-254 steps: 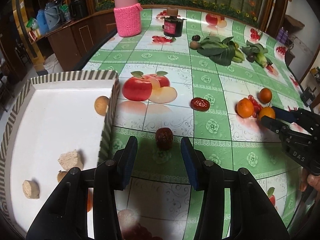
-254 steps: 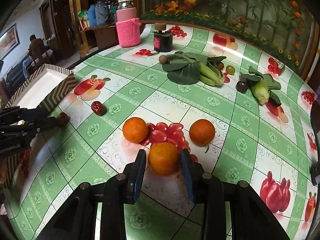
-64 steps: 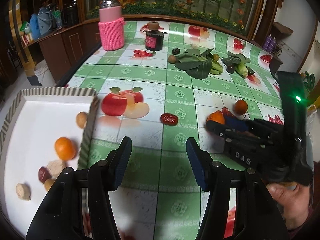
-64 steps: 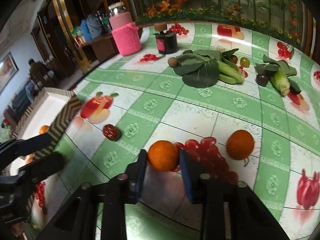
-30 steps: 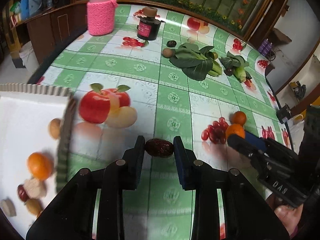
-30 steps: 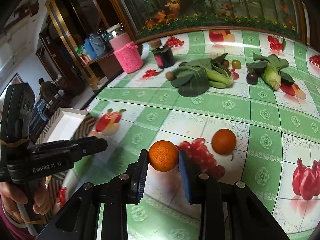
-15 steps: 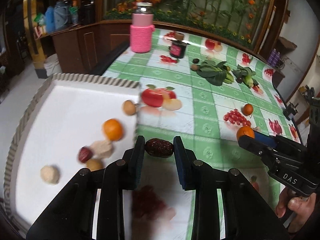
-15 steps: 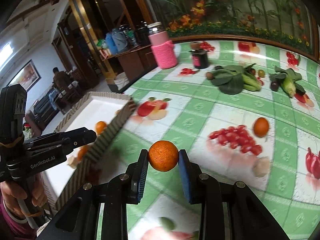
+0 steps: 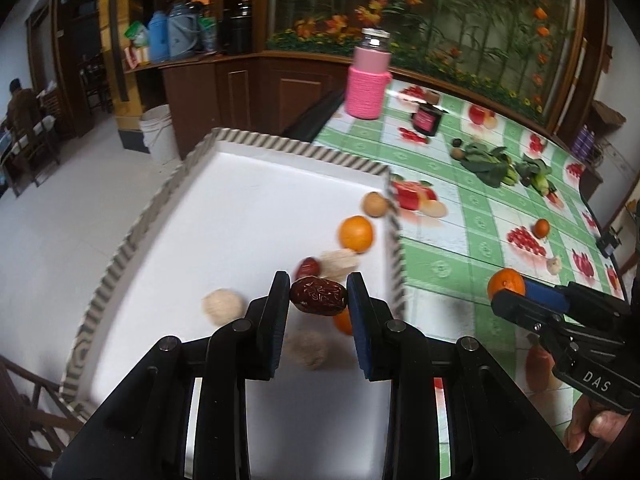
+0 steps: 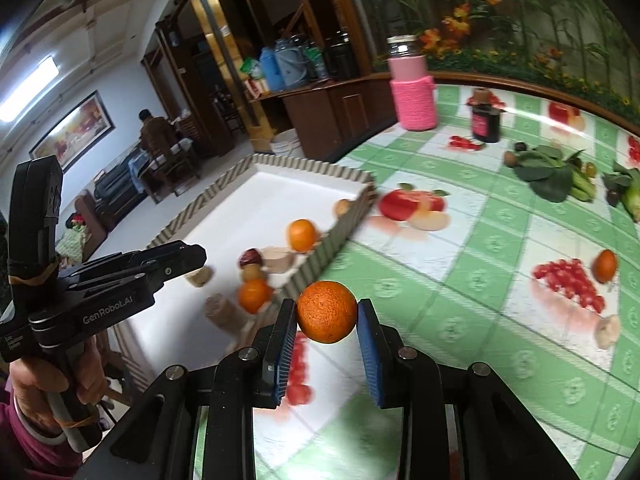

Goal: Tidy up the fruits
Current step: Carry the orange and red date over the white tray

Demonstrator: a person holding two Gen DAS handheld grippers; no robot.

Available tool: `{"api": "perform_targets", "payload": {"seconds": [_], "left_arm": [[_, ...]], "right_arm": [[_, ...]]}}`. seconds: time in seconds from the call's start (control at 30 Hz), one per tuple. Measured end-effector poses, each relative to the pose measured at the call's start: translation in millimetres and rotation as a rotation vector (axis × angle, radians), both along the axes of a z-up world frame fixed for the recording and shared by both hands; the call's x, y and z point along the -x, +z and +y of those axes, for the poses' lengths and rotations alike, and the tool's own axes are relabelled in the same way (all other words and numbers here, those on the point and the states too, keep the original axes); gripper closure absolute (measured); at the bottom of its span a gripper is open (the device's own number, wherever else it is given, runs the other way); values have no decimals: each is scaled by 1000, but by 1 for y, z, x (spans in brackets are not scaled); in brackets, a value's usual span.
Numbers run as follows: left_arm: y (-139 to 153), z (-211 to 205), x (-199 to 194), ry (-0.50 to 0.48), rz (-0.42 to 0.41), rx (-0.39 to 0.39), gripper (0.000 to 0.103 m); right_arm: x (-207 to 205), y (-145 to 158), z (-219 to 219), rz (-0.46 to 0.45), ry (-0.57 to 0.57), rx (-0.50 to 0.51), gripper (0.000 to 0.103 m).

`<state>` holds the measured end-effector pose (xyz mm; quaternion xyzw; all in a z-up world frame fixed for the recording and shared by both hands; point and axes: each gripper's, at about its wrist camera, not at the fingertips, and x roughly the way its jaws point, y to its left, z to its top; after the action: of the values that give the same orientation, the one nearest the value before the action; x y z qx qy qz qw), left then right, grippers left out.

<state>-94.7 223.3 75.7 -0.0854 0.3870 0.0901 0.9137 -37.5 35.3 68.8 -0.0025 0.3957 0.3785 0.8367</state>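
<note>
Above the white tray (image 9: pixel 224 208) with the striped rim, the left hand-held gripper (image 9: pixel 319 295) is closed on a red date (image 9: pixel 318 295), pinched across its short sides and held clear of the tray floor. To set it down well, I would lower it towards the bare white area nearer the middle, away from the fruit crowded by the right wall, then part the fingers only slightly, since a date should stay put where a round fruit would roll. The right hand-held gripper (image 10: pixel 327 312) is clamped on a mandarin (image 10: pixel 327 311) and hangs over the green checked worktop (image 10: pixel 480 320), just outside the tray's right wall; it needs to clear that wall before release, and to let go low, so the fruit does not bounce. Inside the tray lie two more mandarins (image 9: pixel 355 234), another red date (image 9: pixel 307 267), a brownish round fruit (image 9: pixel 375 204) in the corner and several pale lumps (image 9: pixel 222 305) I cannot identify. One mandarin (image 10: pixel 605 266) remains out on the worktop beside printed cherries.
</note>
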Motion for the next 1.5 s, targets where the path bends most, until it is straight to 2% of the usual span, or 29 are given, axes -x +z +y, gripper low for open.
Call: {"api": "perform_targets", "payload": {"seconds": [0.23,0.53,1.23,1.5], "left_arm": [[0,28,17,59,-7,5,74],[-10,50,23,108,16,8,74],[-32,45,19,143,45,-92,75],[-39,47,17,155,57,-81,75]], "right_arm": [[14,-2,36,7,74,5,73],[22,-5,59,21,130,1,73],[55,-28,104,41,295,73,73],[63,-35,109,34,332,105,74]]}}
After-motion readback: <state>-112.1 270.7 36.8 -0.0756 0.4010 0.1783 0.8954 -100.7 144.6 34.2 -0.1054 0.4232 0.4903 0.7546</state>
